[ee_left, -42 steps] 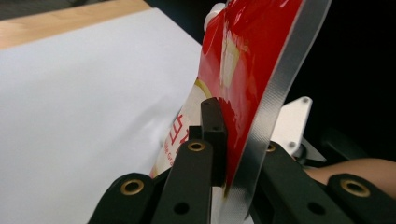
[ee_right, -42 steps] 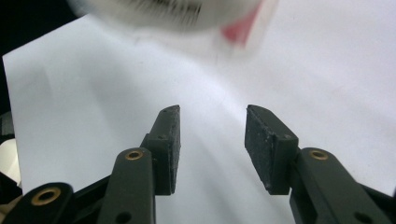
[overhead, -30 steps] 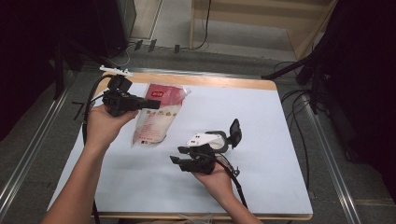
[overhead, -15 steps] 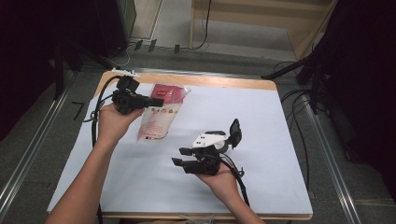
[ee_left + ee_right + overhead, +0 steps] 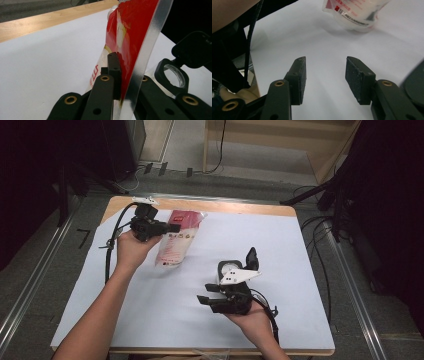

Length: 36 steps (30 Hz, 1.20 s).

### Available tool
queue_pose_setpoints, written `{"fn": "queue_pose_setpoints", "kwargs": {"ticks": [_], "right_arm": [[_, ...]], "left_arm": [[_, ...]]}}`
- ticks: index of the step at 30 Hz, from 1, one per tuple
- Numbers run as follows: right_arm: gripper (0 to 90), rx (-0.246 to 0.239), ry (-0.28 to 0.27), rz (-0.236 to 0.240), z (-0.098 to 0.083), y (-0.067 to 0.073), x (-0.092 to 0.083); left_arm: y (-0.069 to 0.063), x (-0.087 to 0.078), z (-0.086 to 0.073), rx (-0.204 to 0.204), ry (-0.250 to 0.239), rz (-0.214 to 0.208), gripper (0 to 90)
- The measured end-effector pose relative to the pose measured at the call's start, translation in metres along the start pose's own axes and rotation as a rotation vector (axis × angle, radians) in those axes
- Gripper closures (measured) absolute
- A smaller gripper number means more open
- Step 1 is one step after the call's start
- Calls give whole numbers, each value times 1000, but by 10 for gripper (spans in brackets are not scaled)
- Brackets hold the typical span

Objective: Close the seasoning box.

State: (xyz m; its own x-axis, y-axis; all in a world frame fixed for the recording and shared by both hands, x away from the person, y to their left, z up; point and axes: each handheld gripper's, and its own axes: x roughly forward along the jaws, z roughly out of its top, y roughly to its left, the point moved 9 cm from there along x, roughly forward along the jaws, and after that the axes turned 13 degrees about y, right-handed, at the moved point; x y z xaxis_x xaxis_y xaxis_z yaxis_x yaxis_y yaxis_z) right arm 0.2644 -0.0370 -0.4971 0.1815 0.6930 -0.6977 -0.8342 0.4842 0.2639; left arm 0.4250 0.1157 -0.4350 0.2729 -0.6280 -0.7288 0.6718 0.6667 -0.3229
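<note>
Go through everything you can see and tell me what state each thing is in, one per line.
Left gripper: shut on the pouch's sealed edge.
Pouch: sealed; bottom end rests on the table, top end pinched.
Right gripper: open, nothing between the jaws.
Jar: lid flipped open, standing up.

Glossy plastic pouch (image 5: 176, 240) – clear sealed edge; matt white sheet (image 5: 165, 310) over a wooden table (image 5: 280, 210).
</note>
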Motion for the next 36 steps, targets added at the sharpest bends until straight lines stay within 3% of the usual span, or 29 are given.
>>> {"fn": "queue_pose_setpoints", "kwargs": {"ticks": [6,13,23,31,36], "right_arm": [[502,18,5,-16,-10,-9,-10],[501,28,12,-29,-19,-13,-17],[495,12,30,-52,-19,-19,-16],[499,19,18,-52,-17,-22,-19],[498,21,21,-54,-17,-23,-18]], "left_arm": [[2,-3,-5,2,0,-45,897],[4,-11,-18,7,-6,-40,876],[4,-23,-34,-23,-4,-49,837],[6,-30,-47,5,-12,-56,788],[9,-33,-51,18,-13,-37,765]]}}
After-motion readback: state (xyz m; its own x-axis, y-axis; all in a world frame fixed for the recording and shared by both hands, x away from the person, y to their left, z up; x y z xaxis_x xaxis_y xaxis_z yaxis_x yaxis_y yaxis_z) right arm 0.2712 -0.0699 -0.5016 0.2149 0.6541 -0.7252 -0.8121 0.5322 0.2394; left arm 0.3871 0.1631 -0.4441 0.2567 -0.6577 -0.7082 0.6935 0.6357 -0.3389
